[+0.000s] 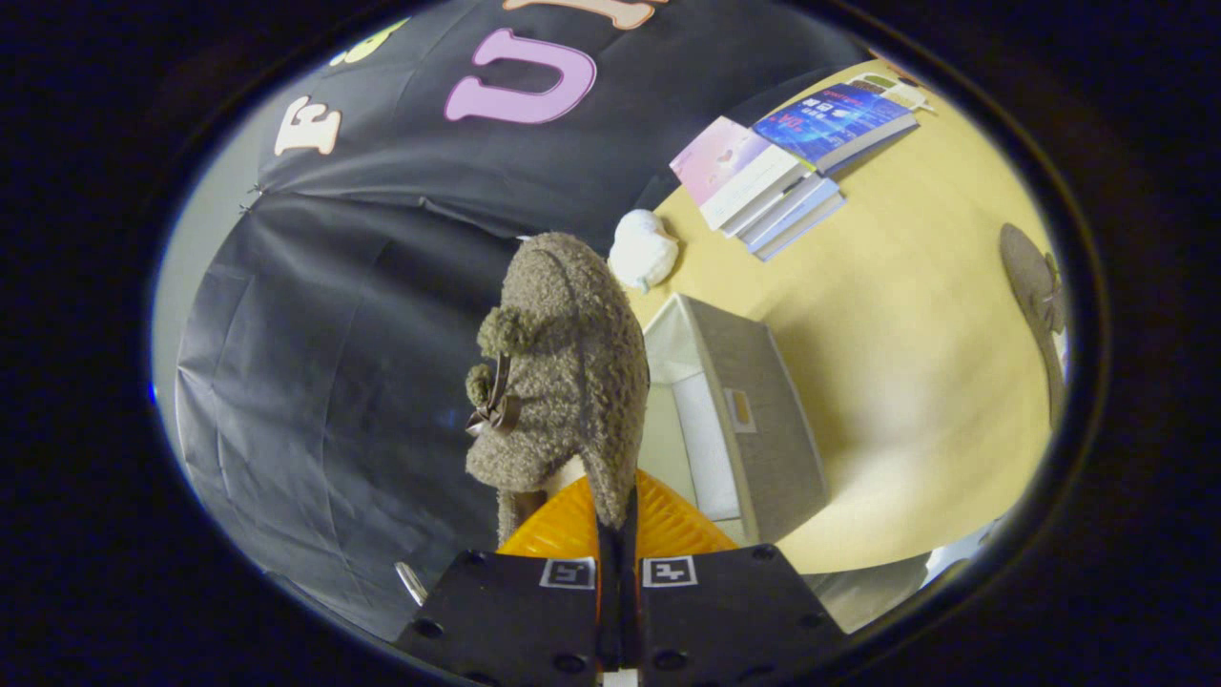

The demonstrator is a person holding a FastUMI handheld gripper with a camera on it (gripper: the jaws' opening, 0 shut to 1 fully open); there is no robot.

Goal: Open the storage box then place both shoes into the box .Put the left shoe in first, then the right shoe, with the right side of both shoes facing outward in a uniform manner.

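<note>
Shoe [563, 363], fuzzy and brown with pompoms, is hanging pinched by its edge between the gripper's [618, 515] nearly closed fingers, blocking part of the open grey storage box [763, 420] lying just beyond, while a white plush [642, 250], stacked books [792, 167] and another shoe [1035, 286] are sitting farther off on the yellow table [906, 382].

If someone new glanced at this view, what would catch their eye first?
Most likely the fuzzy brown shoe, held up with its edge pinched in the gripper and looming against the booth wall. Beside and beyond it the open grey storage box sits on the yellow table, with a white plush toy and a stack of books farther back.
</note>
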